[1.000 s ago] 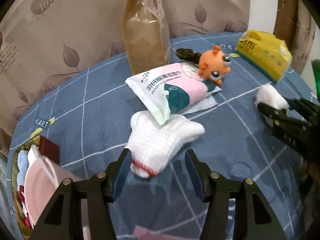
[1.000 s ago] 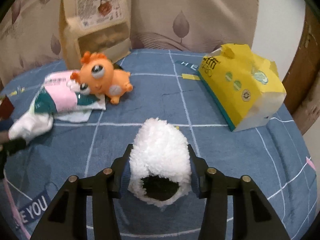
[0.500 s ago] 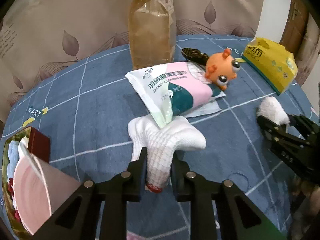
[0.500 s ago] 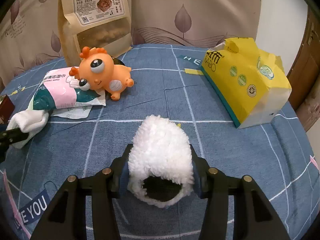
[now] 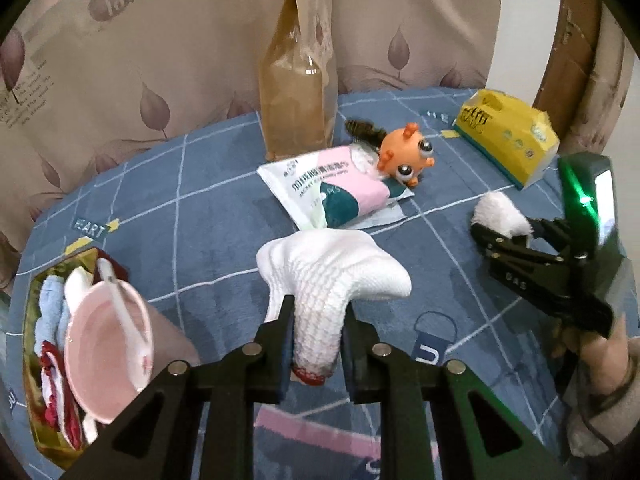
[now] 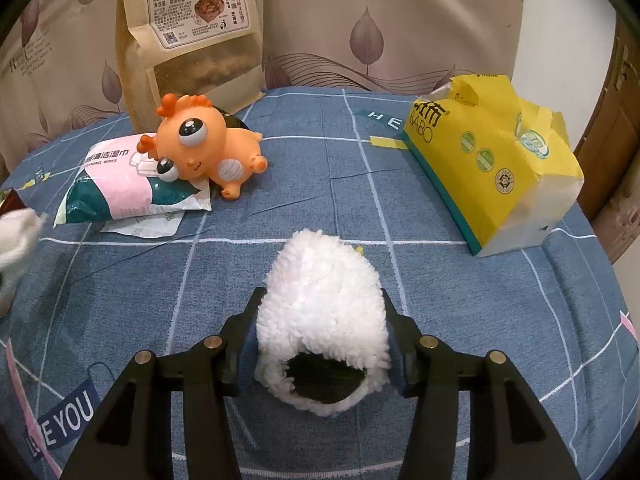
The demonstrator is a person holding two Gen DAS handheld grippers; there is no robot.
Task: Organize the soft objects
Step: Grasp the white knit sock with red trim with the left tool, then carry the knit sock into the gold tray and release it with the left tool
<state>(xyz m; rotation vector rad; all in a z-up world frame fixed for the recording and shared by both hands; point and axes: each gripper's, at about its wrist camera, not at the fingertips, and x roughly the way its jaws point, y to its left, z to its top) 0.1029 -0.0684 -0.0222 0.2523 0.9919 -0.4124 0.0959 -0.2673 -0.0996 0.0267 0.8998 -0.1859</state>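
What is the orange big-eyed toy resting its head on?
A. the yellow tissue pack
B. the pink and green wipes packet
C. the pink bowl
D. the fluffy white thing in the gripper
B: in the right wrist view the orange toy lies with its head on the pink and green wipes packet, well apart from the yellow tissue pack and the fluffy white thing.

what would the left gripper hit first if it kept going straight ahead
Probably the wipes pack: it lies directly ahead of the left gripper, which is shut on the white glove. Depth is uncertain.
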